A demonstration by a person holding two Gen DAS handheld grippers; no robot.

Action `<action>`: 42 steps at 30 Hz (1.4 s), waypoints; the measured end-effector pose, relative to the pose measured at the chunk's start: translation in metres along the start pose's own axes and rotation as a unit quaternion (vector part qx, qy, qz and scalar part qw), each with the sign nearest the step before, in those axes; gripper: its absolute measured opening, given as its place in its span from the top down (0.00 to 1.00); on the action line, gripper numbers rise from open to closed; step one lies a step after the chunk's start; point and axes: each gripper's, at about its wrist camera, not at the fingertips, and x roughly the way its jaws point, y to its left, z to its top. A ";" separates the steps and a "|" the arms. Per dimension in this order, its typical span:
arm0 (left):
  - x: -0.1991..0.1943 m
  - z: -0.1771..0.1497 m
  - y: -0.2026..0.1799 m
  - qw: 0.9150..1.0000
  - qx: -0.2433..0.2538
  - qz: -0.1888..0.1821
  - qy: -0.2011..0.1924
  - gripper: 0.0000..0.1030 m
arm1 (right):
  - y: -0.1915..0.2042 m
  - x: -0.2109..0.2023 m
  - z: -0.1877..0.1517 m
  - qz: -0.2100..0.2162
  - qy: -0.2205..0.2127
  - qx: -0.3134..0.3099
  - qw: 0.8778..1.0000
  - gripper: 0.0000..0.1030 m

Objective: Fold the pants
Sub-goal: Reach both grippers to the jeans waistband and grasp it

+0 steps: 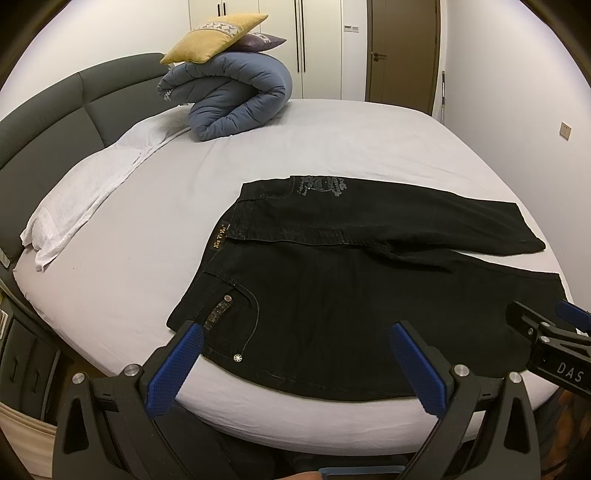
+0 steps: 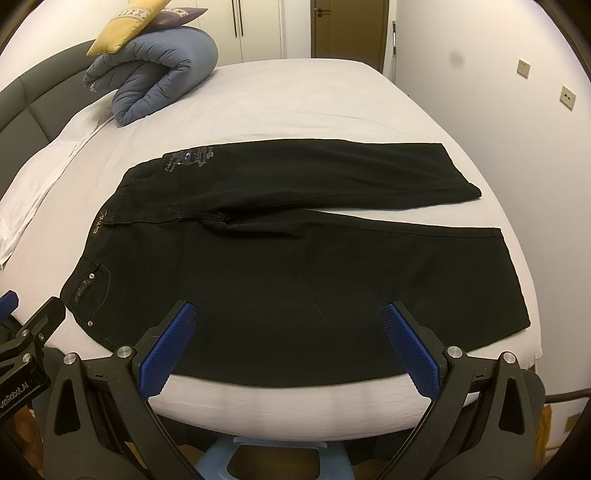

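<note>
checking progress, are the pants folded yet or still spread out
Spread out: the black pants lie flat on the bed, both legs apart, side by side.

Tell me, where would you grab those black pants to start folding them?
Probably the black pants by the near leg's long edge, waist end for the left gripper, hem end for the right gripper. Come from the bed's near side: they lie flat, legs spread, that edge closest.

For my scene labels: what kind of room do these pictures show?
Most likely a bedroom: a wide bed with a pale grey sheet and dark padded headboard, a rolled blue quilt under a yellow cushion, and tall white wardrobe doors.
</note>
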 end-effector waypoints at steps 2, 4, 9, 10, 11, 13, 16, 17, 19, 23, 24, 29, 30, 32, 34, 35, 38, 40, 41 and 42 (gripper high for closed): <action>-0.001 -0.001 0.000 1.000 0.002 -0.002 -0.001 0.00 | 0.001 0.000 0.000 0.000 0.001 -0.001 1.000 0.00; 0.000 0.000 0.000 1.000 0.005 -0.004 -0.002 0.00 | 0.002 0.001 0.000 0.000 0.002 -0.003 1.000 0.00; 0.010 0.011 0.010 1.000 0.010 -0.015 -0.007 0.00 | 0.002 0.006 0.006 0.004 0.003 -0.012 1.000 0.00; 0.015 0.016 0.013 1.000 0.012 -0.022 -0.007 0.00 | 0.001 0.008 0.009 0.011 0.003 -0.015 1.000 0.00; 0.021 0.025 0.017 0.999 0.015 -0.040 -0.007 0.00 | 0.001 0.011 0.012 0.021 0.004 -0.019 1.000 0.00; 0.038 0.041 0.022 0.997 0.032 -0.074 0.013 0.00 | -0.001 0.017 0.024 0.048 0.004 -0.030 0.998 0.00; 0.066 0.073 0.025 0.993 0.078 -0.086 0.029 0.00 | -0.006 0.028 0.051 0.087 -0.006 -0.057 0.995 0.00; 0.076 0.085 0.026 0.992 0.094 -0.083 0.031 0.00 | -0.008 0.032 0.061 0.095 -0.011 -0.066 0.993 0.00; 0.095 0.105 0.027 0.988 0.114 -0.096 0.045 0.00 | -0.015 0.041 0.085 0.111 -0.024 -0.084 0.990 0.00; 0.144 0.164 0.032 0.984 0.148 -0.086 0.037 0.00 | -0.030 0.063 0.128 0.138 -0.025 -0.109 0.984 0.00; 0.156 0.175 0.033 0.983 0.157 -0.085 0.037 0.00 | -0.033 0.068 0.137 0.146 -0.026 -0.115 0.982 0.01; 0.234 0.226 0.030 0.970 0.220 -0.073 0.067 0.00 | -0.042 0.098 0.162 0.163 -0.020 -0.187 0.968 0.22; 0.251 0.233 0.028 0.966 0.237 -0.068 0.075 0.00 | -0.043 0.104 0.163 0.167 -0.018 -0.198 0.966 0.23; 0.282 0.242 0.025 0.958 0.263 -0.073 0.092 0.09 | -0.049 0.120 0.166 0.177 -0.005 -0.211 0.961 0.26; 0.314 0.250 0.024 0.951 0.278 -0.071 0.117 0.29 | -0.054 0.134 0.163 0.186 0.007 -0.223 0.957 0.27; 0.327 0.251 0.023 0.948 0.282 -0.076 0.129 0.35 | -0.055 0.138 0.160 0.189 0.009 -0.226 0.956 0.27; 0.358 0.255 0.022 0.938 0.288 -0.100 0.164 0.35 | -0.062 0.155 0.155 0.200 0.020 -0.225 0.953 0.27; 0.374 0.255 0.019 0.930 0.302 -0.105 0.179 0.34 | -0.069 0.159 0.147 0.213 0.027 -0.223 0.951 0.27; 0.380 0.254 0.017 0.926 0.313 -0.106 0.184 0.32 | -0.069 0.162 0.145 0.218 0.028 -0.224 0.950 0.27; 0.387 0.252 0.016 0.921 0.324 -0.101 0.190 0.29 | -0.070 0.163 0.140 0.219 0.029 -0.226 0.949 0.27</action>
